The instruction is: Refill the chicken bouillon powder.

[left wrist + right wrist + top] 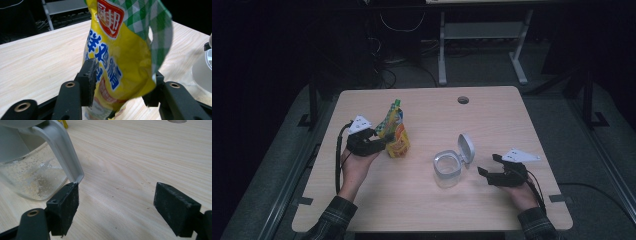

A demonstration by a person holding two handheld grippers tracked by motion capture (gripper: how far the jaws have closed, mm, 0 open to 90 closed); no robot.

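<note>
Left claw (120, 92): clamped on the yellow pouch (120, 55), centre frame; grip firmly, keep upright.
Right claw (116, 207): open beside the jar (32, 170); steady it.

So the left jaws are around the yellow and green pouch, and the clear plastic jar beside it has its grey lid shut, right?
Not quite: the clear plastic jar has its grey lid flipped open, as the high view shows. The left jaws are indeed around the yellow and green pouch.

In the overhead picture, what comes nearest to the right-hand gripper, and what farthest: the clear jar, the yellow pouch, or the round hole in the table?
1. Clear jar, just left of the right gripper, lid open.
2. Round hole, toward the table's far edge.
3. Yellow pouch, across the table at the left gripper.
</note>
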